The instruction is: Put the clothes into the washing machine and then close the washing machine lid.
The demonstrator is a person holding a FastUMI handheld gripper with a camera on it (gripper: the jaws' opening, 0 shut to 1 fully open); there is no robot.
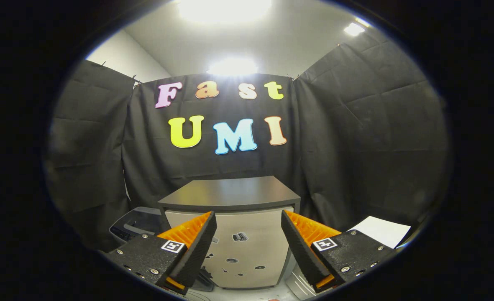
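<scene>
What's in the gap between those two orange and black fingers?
The gripper is open and holds nothing. Through the gap, the gripper view shows the pale front of a cabinet with a dark top, standing beyond the fingers.

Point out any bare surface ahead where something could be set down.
The dark top of the cabinet, beyond the open gripper, looks bare. A white sheet lies beside it; the low corner with the dark bin looks crowded.

Gripper (249, 242) gapes (nothing held) before cabinet (230, 194).
</scene>
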